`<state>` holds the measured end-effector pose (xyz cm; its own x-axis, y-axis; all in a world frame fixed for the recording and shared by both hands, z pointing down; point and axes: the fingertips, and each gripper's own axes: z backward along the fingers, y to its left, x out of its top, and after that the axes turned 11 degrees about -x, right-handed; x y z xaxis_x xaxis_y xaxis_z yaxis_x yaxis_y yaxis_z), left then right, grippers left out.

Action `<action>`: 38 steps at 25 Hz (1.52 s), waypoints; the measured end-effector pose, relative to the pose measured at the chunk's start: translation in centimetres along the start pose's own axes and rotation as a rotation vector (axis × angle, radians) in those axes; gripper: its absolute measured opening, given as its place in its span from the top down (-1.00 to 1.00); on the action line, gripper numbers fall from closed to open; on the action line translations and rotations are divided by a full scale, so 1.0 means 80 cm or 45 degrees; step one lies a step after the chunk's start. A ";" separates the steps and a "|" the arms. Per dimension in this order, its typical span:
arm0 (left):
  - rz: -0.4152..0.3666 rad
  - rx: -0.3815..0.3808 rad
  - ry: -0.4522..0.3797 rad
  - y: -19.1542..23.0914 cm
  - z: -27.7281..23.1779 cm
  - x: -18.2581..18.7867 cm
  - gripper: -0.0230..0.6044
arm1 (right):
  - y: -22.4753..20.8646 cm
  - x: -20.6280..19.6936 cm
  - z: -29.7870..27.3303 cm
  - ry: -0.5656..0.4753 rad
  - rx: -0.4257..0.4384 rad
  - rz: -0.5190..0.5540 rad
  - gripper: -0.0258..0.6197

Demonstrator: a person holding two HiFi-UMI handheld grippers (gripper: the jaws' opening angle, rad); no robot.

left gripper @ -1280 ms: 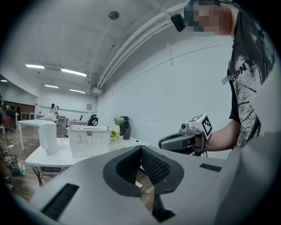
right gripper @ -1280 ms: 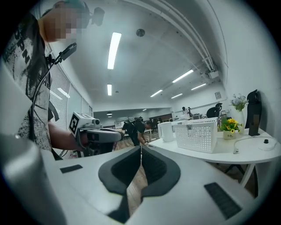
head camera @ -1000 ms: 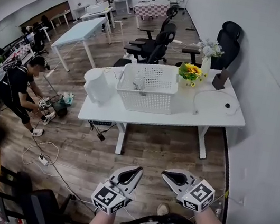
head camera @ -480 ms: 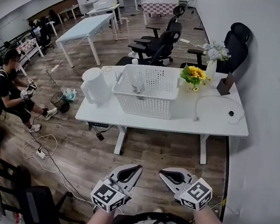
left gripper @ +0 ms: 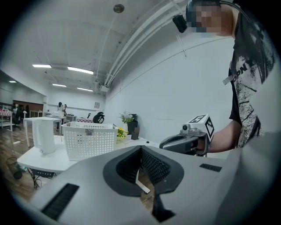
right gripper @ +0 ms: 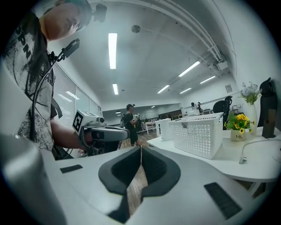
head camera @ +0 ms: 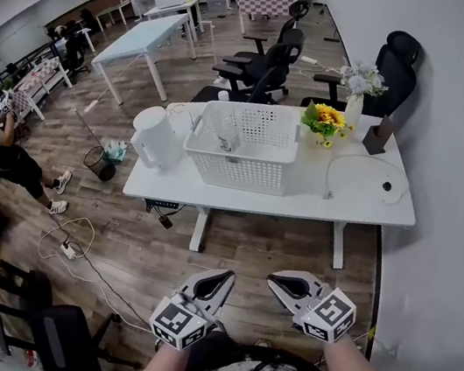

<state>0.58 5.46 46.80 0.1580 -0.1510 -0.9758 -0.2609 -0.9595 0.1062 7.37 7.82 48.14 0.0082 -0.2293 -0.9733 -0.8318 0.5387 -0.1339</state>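
Left gripper (head camera: pixel 226 275): jaws were together, empty; tips angled toward its partner.
Right gripper (head camera: pixel 272 279): jaws closed on nothing; held near the left, seemingly at rest.
Basket (head camera: pixel 244 144): white, mid-tabletop (head camera: pixel 353 206), well apart from both grippers.
Surroundings: kettle (head camera: pixel 155 136) at left edge; yellow flowers (head camera: pixel 324 118) at rear edge; chairs (head camera: pixel 261 70) behind.
Between: wooden floor (head camera: pixel 275 241) separated grippers and table.

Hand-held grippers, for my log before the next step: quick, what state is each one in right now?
Left hand-held gripper: closed, tips together, holding nothing.
Right hand-held gripper: closed, tips together, holding nothing.
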 end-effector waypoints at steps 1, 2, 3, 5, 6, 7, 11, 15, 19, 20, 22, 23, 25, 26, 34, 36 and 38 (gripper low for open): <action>-0.003 -0.004 -0.002 0.003 -0.001 0.002 0.89 | -0.002 0.001 -0.003 -0.003 -0.006 0.000 0.84; -0.007 -0.009 -0.005 0.006 -0.002 0.005 0.89 | -0.004 0.003 -0.006 -0.007 -0.012 0.001 0.84; -0.012 -0.016 -0.007 0.010 -0.003 0.007 0.89 | -0.006 0.005 -0.009 -0.010 -0.017 0.002 0.84; -0.021 -0.026 -0.013 0.021 -0.005 0.011 0.89 | -0.011 0.009 -0.019 -0.014 -0.026 0.011 0.84; -0.023 -0.029 -0.015 0.029 -0.007 0.013 0.89 | -0.015 0.011 -0.025 -0.016 -0.032 0.017 0.84; -0.023 -0.032 -0.017 0.039 -0.009 0.014 0.89 | -0.019 0.014 -0.032 -0.018 -0.039 0.023 0.84; -0.034 -0.063 -0.020 0.078 -0.019 0.018 0.89 | -0.037 0.023 -0.062 -0.028 -0.081 0.045 0.84; -0.057 -0.098 -0.023 0.122 -0.022 0.033 0.89 | -0.053 0.040 -0.098 -0.041 -0.123 0.051 0.84; -0.075 -0.120 -0.022 0.170 -0.020 0.049 0.89 | -0.070 0.061 -0.136 -0.066 -0.161 0.050 0.84; -0.079 -0.127 -0.022 0.180 -0.020 0.052 0.89 | -0.073 0.065 -0.145 -0.072 -0.170 0.048 0.84; -0.085 -0.142 -0.020 0.200 -0.019 0.056 0.89 | -0.079 0.072 -0.162 -0.078 -0.191 0.043 0.84; -0.087 -0.149 -0.019 0.209 -0.019 0.058 0.89 | -0.083 0.076 -0.170 -0.079 -0.200 0.042 0.84; -0.088 -0.162 -0.017 0.228 -0.019 0.060 0.89 | -0.089 0.082 -0.187 -0.079 -0.214 0.041 0.84; -0.087 -0.170 -0.017 0.237 -0.019 0.061 0.89 | -0.092 0.084 -0.195 -0.078 -0.222 0.040 0.84; -0.071 -0.226 -0.015 0.304 -0.014 0.060 0.89 | -0.109 0.098 -0.252 -0.077 -0.308 0.029 0.84; -0.069 -0.241 -0.009 0.317 -0.012 0.057 0.89 | -0.111 0.098 -0.265 -0.075 -0.325 0.021 0.84; -0.064 -0.264 -0.008 0.328 -0.010 0.055 0.89 | -0.111 0.101 -0.277 -0.074 -0.339 0.018 0.84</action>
<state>-4.80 -20.56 45.43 0.1595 -0.1009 -0.9820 -0.0510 -0.9943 0.0939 2.55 -16.79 45.63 0.0210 -0.1719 -0.9849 -0.9485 0.3079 -0.0740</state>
